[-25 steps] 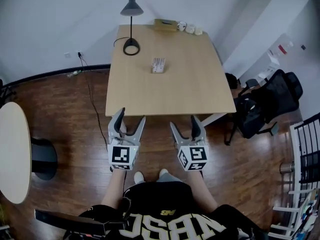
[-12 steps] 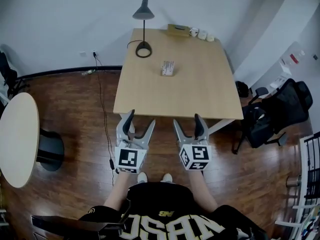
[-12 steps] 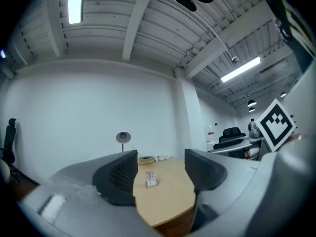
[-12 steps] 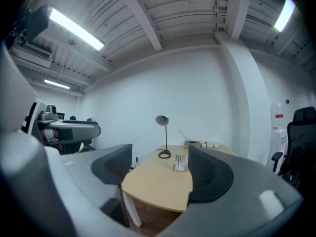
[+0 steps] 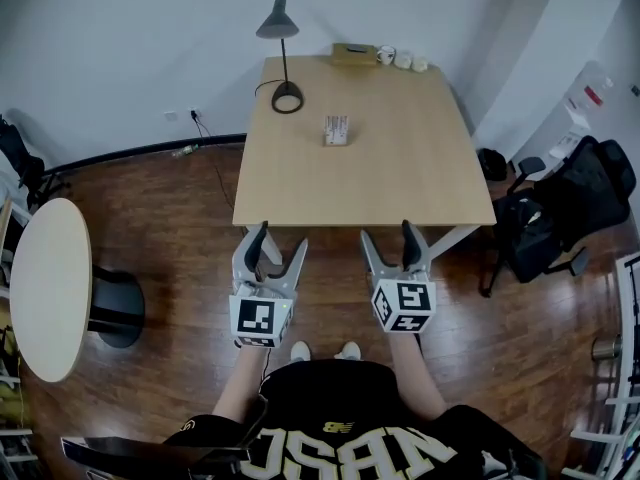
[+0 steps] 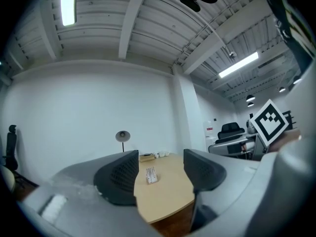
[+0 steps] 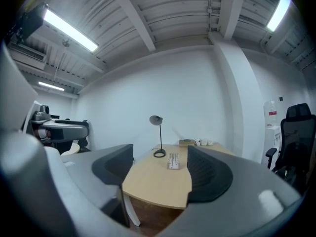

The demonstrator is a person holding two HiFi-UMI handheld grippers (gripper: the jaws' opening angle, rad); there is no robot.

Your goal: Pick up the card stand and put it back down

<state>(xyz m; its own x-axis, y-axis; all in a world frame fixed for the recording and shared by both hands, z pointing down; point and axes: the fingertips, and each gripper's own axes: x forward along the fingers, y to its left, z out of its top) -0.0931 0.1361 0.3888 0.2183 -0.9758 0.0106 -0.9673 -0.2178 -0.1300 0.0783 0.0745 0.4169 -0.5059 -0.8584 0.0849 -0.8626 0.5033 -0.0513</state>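
Note:
The card stand, a small white rack of cards, stands upright on the far half of the wooden table. It shows small between the jaws in the left gripper view and in the right gripper view. My left gripper and right gripper are held level, side by side, just short of the table's near edge and far from the stand. Both are open with nothing between the jaws; the left gripper and right gripper frame only the tabletop.
A black desk lamp stands at the table's far left corner, its cable running down to the floor. A brown box and white cups line the far edge. A round table is at left, a black office chair at right.
The head view has swung, bringing more of the round table into sight at left. Both grippers have shifted a little, the right one slightly rightward and up; their jaws stay apart and empty.

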